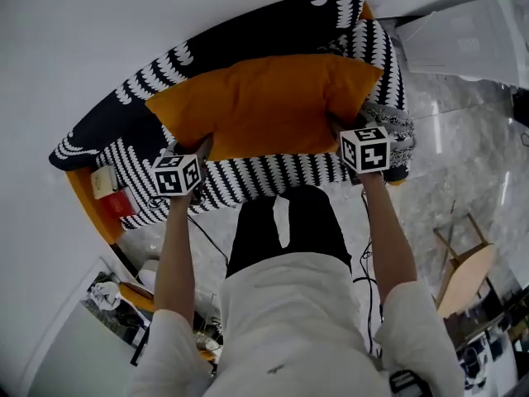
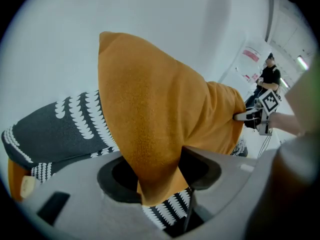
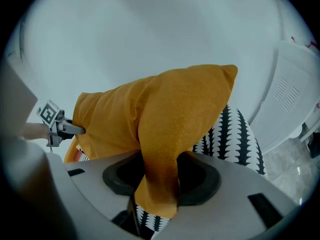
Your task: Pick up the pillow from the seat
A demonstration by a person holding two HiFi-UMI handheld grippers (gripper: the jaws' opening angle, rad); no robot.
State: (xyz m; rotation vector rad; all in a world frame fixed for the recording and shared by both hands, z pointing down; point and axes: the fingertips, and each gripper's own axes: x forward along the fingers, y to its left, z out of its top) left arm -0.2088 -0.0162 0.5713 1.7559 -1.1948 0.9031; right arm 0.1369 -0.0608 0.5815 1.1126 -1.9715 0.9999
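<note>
An orange pillow [image 1: 264,106] spreads across the black-and-white patterned sofa seat [image 1: 273,176], standing up in front of the sofa back. My left gripper [image 1: 200,149] is shut on the pillow's lower left corner. In the left gripper view that fabric [image 2: 165,109] is pinched between the jaws of the left gripper [image 2: 159,176]. My right gripper [image 1: 345,132] is shut on the lower right corner. The right gripper view shows orange cloth [image 3: 170,119] squeezed between the jaws of the right gripper [image 3: 160,181]. Each gripper shows in the other's view, clamped on the far corner.
The sofa cover [image 2: 55,129] hangs over an orange frame, with a red and a pale object [image 1: 114,193] at its left end. A wooden stool [image 1: 463,267] and cables lie on the marble floor to the right. A white unit [image 1: 463,40] stands behind, and a person [image 2: 270,76] stands far off.
</note>
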